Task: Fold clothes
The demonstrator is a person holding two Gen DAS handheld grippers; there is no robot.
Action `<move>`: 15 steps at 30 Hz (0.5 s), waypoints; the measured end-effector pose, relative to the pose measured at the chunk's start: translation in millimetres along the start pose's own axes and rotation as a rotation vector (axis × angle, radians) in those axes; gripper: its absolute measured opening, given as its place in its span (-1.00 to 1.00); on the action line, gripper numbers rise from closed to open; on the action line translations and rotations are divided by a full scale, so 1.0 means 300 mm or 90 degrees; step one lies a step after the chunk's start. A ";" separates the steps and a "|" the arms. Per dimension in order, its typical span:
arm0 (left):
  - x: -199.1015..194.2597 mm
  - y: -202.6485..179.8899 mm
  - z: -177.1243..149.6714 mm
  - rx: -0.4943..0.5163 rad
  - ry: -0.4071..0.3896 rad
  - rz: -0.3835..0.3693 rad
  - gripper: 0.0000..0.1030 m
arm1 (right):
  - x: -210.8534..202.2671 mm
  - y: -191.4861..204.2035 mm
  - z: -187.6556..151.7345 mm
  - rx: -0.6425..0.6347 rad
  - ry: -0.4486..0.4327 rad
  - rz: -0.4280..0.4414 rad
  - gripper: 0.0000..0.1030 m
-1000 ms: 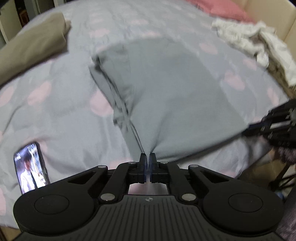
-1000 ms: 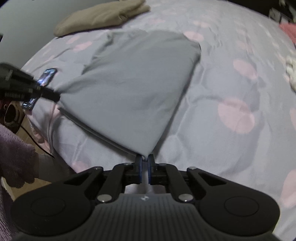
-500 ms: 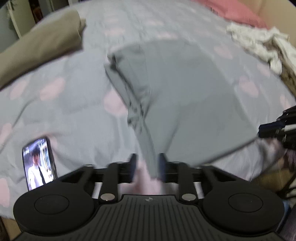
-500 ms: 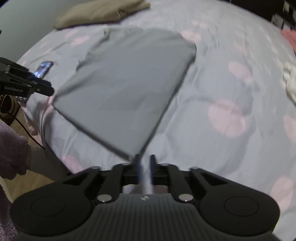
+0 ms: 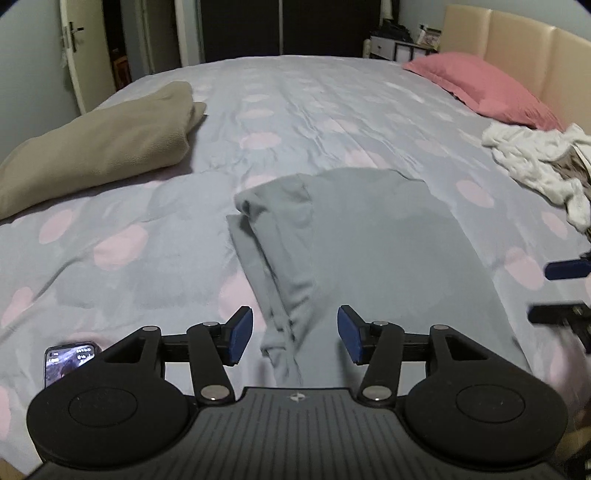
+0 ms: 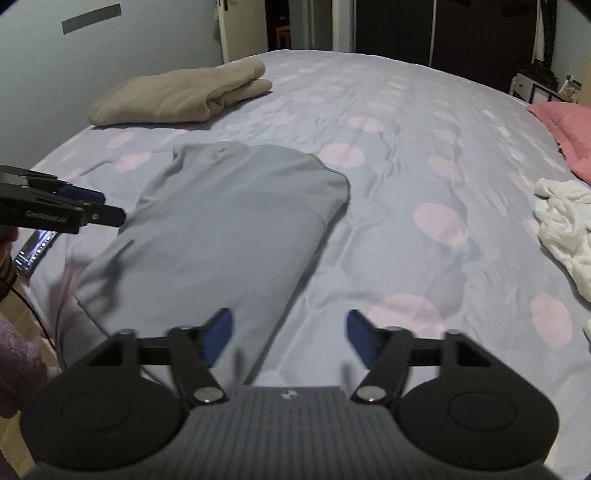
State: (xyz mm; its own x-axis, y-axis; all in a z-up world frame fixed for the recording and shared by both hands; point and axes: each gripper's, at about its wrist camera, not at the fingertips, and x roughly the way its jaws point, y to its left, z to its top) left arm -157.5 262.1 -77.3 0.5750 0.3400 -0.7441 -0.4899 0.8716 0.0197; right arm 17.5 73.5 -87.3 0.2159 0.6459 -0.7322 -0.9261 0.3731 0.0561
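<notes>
Left gripper [image 5: 295,334]: matte black, with two round discs at the lower corners of the frame, a ribbed grey-black plate between them bearing a small pale logo, and silver screw heads on angled link arms. Its fingers [image 5: 240,334] carry blue pads. The right gripper [image 6: 288,338] has the same build. At the lower left edge of the right view are a fuzzy mauve sleeve [image 6: 16,373] and a thin black cable [image 6: 31,308].

Dim bedroom: polka-dot bed [image 5: 295,96], beige headboard [image 5: 517,40], dark wardrobe [image 6: 461,33], open door [image 5: 79,51].
</notes>
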 end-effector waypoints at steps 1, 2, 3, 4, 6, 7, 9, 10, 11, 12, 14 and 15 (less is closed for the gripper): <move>0.003 0.006 0.003 -0.006 -0.004 0.005 -0.04 | 0.003 -0.001 0.008 0.003 0.000 0.004 0.50; 0.006 0.013 0.006 -0.012 -0.008 0.005 -0.04 | 0.007 -0.002 0.015 0.007 0.001 0.006 0.50; 0.008 0.020 0.010 -0.018 -0.013 0.003 -0.04 | 0.013 -0.003 0.023 0.012 0.003 0.003 0.51; 0.011 0.027 0.013 -0.024 -0.017 -0.001 -0.04 | 0.018 -0.006 0.031 0.020 0.004 -0.001 0.57; 0.018 0.041 0.022 -0.039 -0.023 -0.005 -0.04 | 0.024 -0.015 0.040 0.033 -0.004 -0.001 0.60; 0.021 0.047 0.026 -0.044 -0.027 -0.006 -0.04 | 0.026 -0.022 0.044 0.040 -0.010 0.000 0.60; 0.029 0.058 0.032 -0.047 -0.036 -0.004 -0.04 | 0.030 -0.037 0.054 0.058 -0.026 0.000 0.60; 0.033 0.063 0.035 -0.048 -0.041 -0.002 -0.01 | 0.031 -0.045 0.059 0.067 -0.038 0.000 0.60; 0.039 0.067 0.039 -0.048 -0.043 -0.002 0.01 | 0.031 -0.050 0.062 0.073 -0.057 -0.001 0.60; 0.046 0.070 0.042 -0.049 -0.044 -0.003 0.01 | 0.032 -0.054 0.066 0.079 -0.075 -0.002 0.60; 0.059 0.076 0.046 -0.049 -0.044 -0.002 0.01 | 0.039 -0.050 0.076 0.065 -0.100 -0.005 0.60; 0.065 0.078 0.047 -0.050 -0.042 0.000 0.01 | 0.049 -0.044 0.084 0.050 -0.102 -0.013 0.60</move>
State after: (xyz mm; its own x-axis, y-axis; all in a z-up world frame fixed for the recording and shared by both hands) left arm -148.4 294.2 -82.0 0.6160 0.3647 -0.6983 -0.5379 0.8423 -0.0346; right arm 40.7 94.6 -81.7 0.2869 0.7332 -0.6165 -0.8955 0.4338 0.0991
